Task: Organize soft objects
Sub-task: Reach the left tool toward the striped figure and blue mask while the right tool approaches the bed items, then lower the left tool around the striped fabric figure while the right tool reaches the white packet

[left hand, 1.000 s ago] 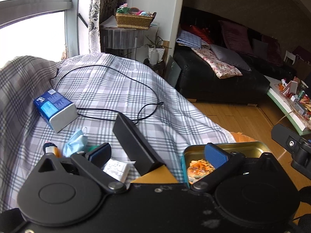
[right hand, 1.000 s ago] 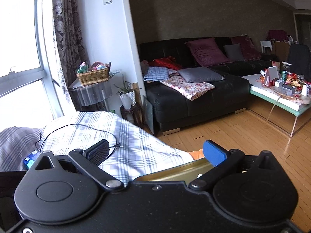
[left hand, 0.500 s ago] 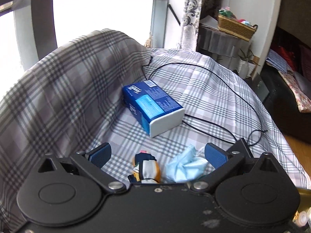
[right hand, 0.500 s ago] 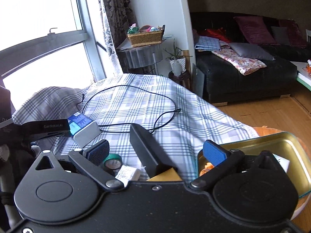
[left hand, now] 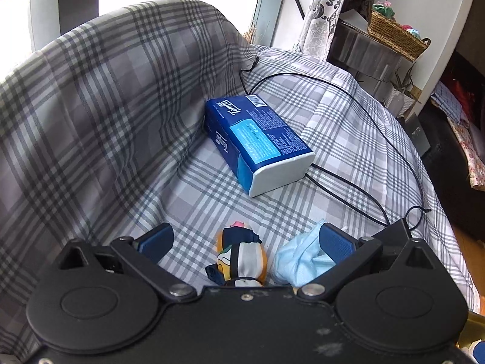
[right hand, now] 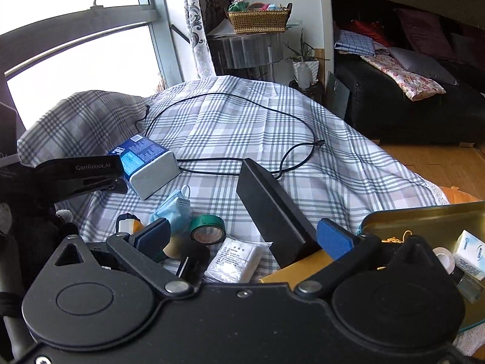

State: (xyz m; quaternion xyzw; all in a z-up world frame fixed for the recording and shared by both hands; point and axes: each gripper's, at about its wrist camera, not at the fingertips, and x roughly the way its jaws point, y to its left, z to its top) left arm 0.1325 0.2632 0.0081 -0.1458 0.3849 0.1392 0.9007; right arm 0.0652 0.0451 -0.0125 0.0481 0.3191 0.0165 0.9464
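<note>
Grey-plaid cloth covers the tabletop; left gripper [left hand: 245, 239] jaws gape empty around a small multicoloured fabric pouch [left hand: 241, 253] and crumpled blue face mask [left hand: 298, 259] near the front edge. Likely next: descend, pinch one. Right gripper [right hand: 244, 236] spread, empty.

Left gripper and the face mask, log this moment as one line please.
left gripper: open, empty | between fingers: small patterned pouch, blue face mask | tissue pack: ahead, untouched | right gripper: open, empty

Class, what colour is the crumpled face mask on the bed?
Light blue face mask; clearest in the left wrist view.
</note>
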